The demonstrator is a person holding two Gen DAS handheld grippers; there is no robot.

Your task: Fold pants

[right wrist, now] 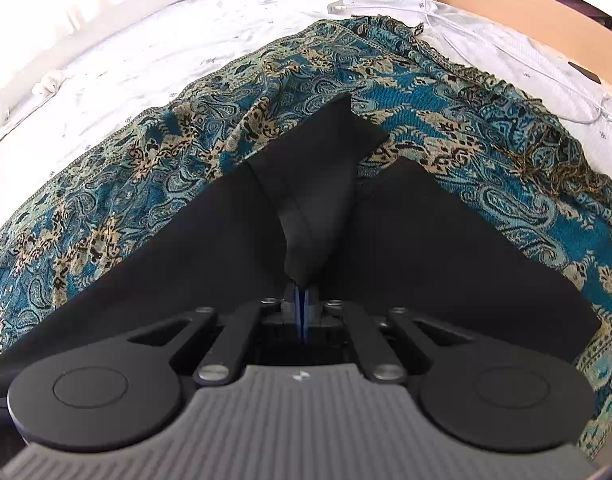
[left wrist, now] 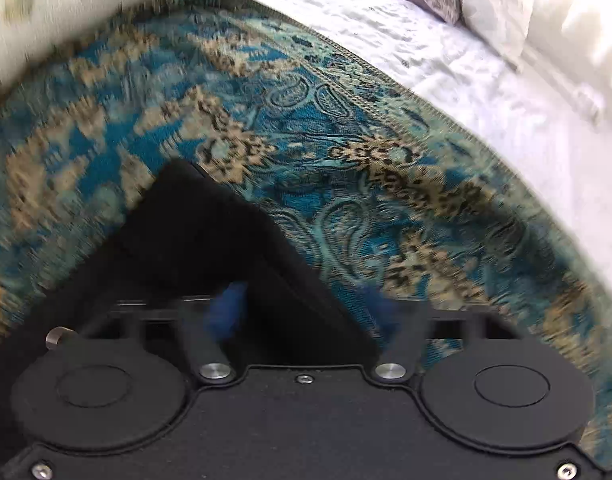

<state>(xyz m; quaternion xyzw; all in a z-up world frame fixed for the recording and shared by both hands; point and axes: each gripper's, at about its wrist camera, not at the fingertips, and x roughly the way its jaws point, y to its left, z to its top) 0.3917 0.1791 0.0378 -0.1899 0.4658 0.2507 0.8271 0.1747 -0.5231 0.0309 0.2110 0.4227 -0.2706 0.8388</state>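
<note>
Two claws work the black pants point(right wrist: 386, 248), spread on a paisley throw point(right wrist: 145, 152) over the white bed point(right wrist: 145, 52). Your right claw point(right wrist: 301, 296) pinches a limp raised fold; your left claw point(left wrist: 301, 312) stands partly open over a corner, gripping nothing. Soft, light cloth: grip seams or hems.

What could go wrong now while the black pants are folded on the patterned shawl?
1. The right gripper pinches only a small fold of the black fabric pants; it may slip out.
2. The left gripper stands apart over a pants corner, holding nothing, so that side may sag.
3. The blue paisley woven shawl underneath is already wrinkled and may get dragged along.
</note>
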